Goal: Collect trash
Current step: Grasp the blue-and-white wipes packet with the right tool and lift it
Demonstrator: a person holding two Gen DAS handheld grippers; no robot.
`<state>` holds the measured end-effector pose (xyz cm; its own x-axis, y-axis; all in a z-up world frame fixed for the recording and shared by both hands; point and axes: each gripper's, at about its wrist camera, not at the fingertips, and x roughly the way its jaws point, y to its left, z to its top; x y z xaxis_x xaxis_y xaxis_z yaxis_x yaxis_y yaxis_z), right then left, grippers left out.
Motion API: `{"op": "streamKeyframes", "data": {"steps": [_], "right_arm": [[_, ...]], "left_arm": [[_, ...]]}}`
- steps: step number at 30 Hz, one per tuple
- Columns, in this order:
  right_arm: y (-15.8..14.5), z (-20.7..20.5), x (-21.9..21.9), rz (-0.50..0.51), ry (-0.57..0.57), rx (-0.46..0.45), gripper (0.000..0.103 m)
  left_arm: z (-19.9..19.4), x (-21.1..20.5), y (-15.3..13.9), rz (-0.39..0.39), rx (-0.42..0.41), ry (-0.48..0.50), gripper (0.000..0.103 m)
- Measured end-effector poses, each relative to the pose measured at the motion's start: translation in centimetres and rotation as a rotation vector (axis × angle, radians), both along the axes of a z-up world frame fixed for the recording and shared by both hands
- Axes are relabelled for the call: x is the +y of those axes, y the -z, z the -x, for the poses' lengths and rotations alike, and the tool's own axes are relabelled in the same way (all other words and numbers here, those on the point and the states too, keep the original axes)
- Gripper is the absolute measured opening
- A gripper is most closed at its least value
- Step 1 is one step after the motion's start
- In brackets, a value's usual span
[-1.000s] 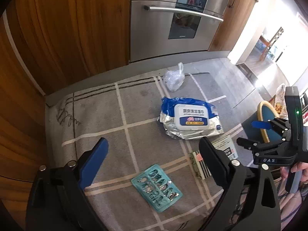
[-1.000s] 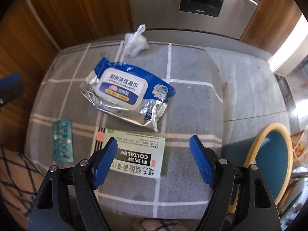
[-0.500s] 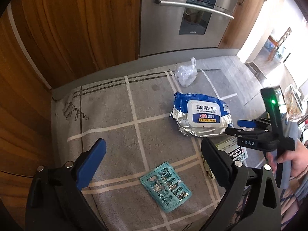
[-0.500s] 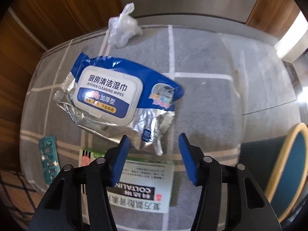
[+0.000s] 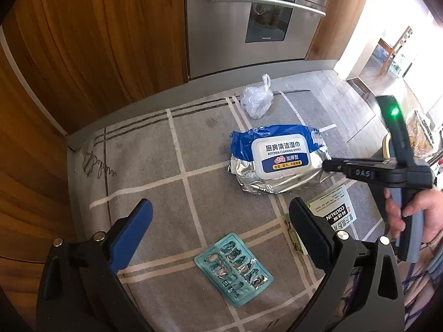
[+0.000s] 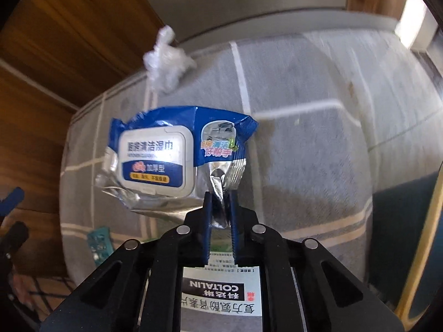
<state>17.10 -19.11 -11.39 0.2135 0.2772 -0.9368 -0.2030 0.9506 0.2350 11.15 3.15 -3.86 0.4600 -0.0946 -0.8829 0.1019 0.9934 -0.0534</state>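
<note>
With our right gripper (image 6: 220, 197) just closing on the wipes pack's (image 6: 155, 160) foil end, nothing's collected yet; blister sheet (image 5: 234, 272), Coltalin box (image 5: 336, 215) nearest, plastic bag (image 5: 257, 100) beyond it. Left gripper (image 5: 221, 235) gapes empty.

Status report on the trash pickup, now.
Right gripper just closed, pinching wipes pack by its foil end. Left gripper open, above blister pack. Nothing in the way.
</note>
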Motion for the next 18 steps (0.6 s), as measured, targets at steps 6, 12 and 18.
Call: {"op": "streamKeyframes", "data": {"steps": [6,12,18], "right_arm": [[-5.1,1.8,1.0,0.030,-0.111,-0.173,0.007],[-8.5,3.1,1.9,0.130,-0.180,-0.300,0.006],[-10.8,4.9,3.0,0.240,-0.260,-0.402,0.006]], "left_arm": [[0.0,-0.4,-0.5,-0.017,-0.031,0.004,0.097],[-0.2,-0.7,-0.8,-0.020,-0.044,0.006,0.097],[-0.3,-0.9,-1.0,-0.013,-0.050,0.011,0.097]]}}
